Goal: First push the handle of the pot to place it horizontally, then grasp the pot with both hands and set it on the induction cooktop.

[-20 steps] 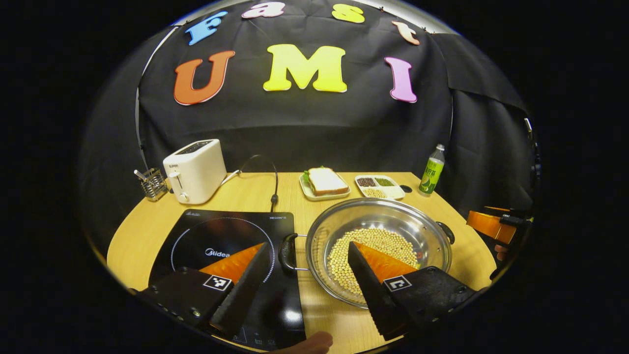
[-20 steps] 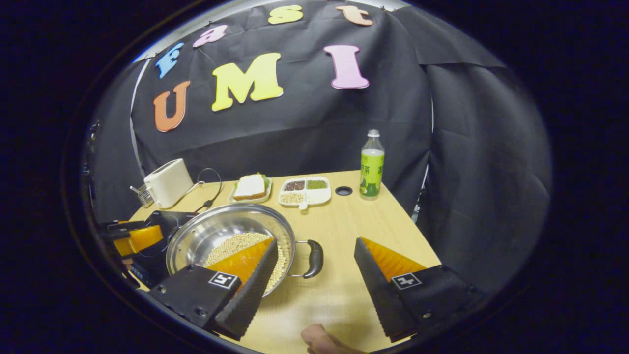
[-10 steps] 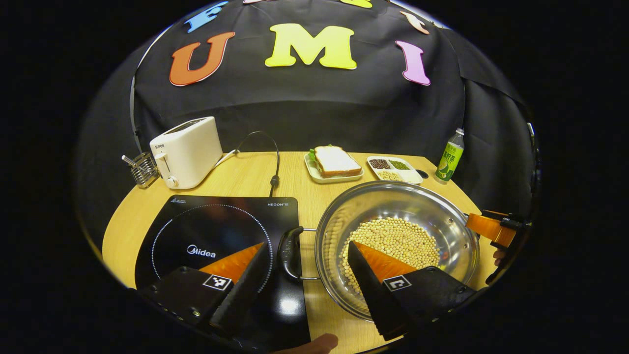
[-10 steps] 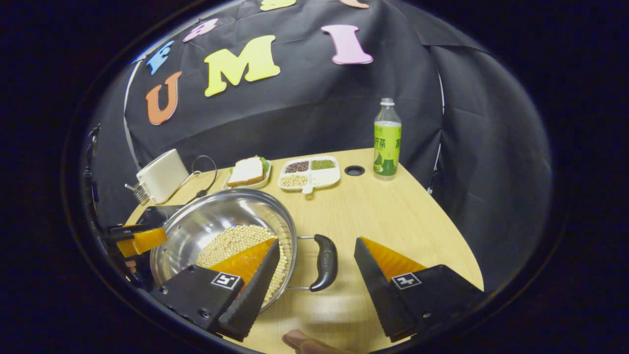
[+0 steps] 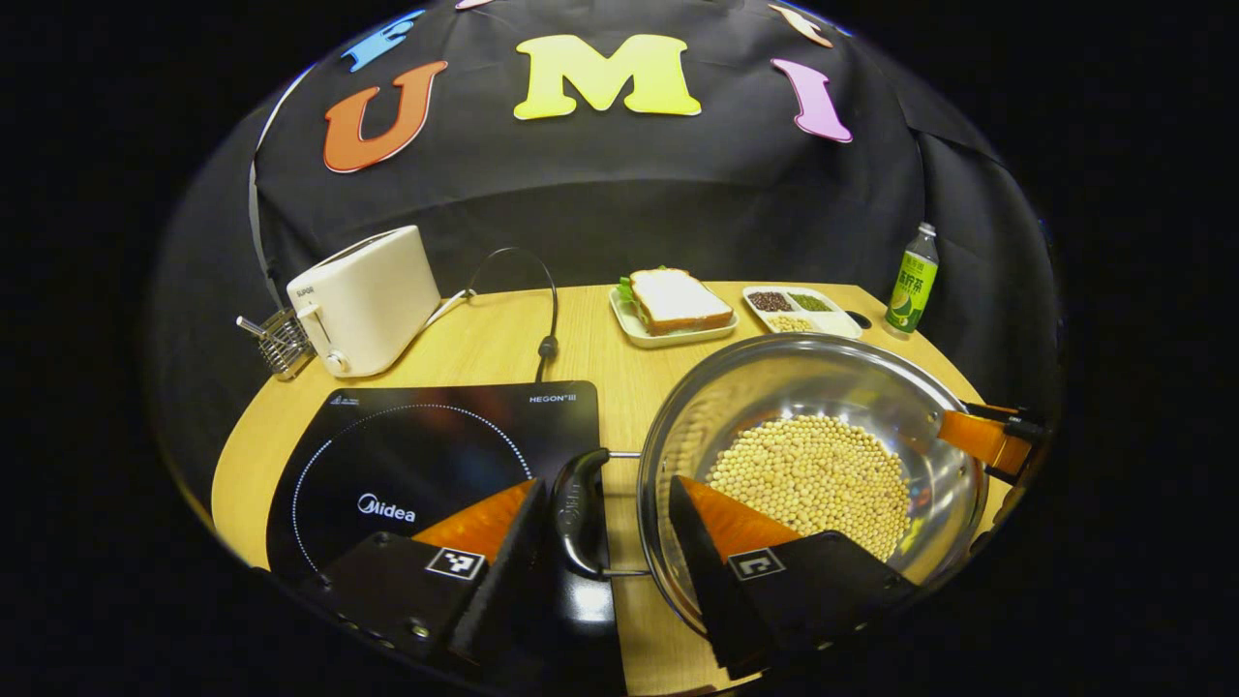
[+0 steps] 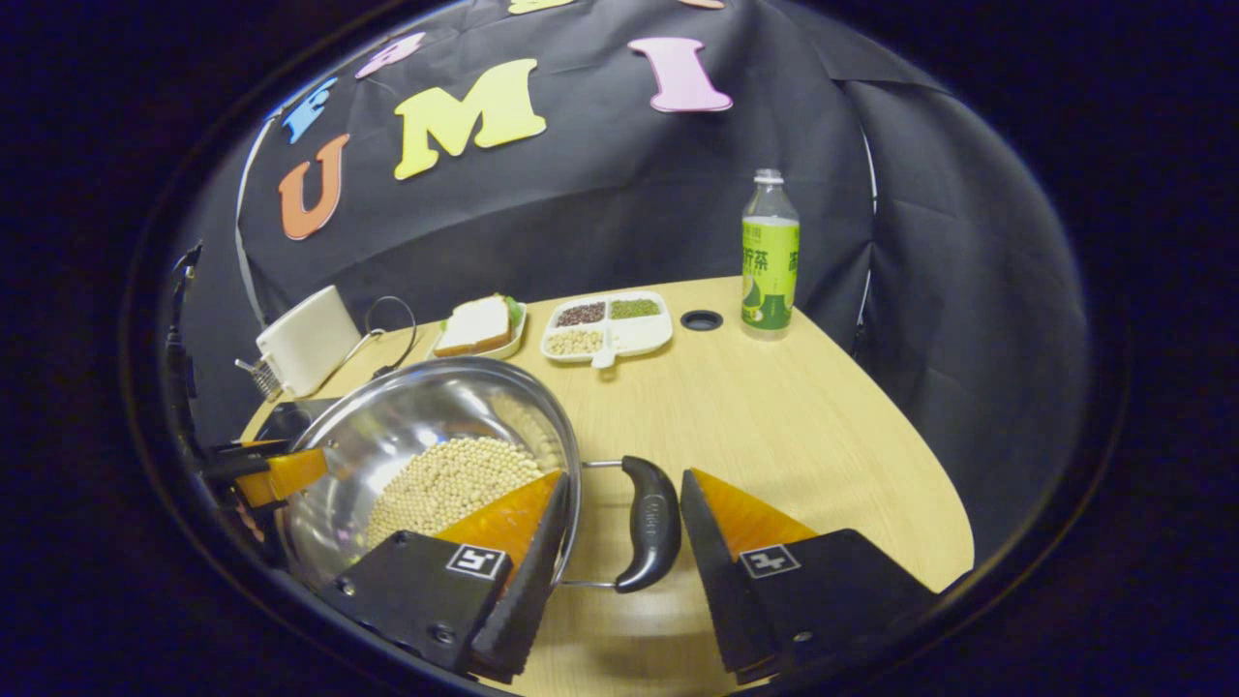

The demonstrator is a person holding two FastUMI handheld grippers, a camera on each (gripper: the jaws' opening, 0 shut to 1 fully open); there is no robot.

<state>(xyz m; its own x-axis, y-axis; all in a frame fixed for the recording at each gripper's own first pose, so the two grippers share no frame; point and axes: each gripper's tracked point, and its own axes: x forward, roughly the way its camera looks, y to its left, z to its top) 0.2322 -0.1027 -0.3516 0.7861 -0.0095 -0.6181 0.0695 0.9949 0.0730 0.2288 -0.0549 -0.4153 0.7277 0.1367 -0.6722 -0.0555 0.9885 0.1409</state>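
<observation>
Left claw [image 5: 602, 542] is closing around the pot's [image 5: 813, 465] black left handle [image 5: 578, 513], fingers just beside it; whether they press it cannot be told. The cooktop [image 5: 426, 455] lies under its left finger. Right claw [image 6: 619, 542] likewise brackets the right handle [image 6: 649, 523], with the pot on the table [image 6: 774, 407] to its left.

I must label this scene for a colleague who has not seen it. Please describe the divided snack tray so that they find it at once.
Start at the wooden table and look to its far edge, near the black wall. There, between the sandwich plate and the green bottle, lies the divided tray. It alone has compartments, holding dark, green and pale grains.
</observation>
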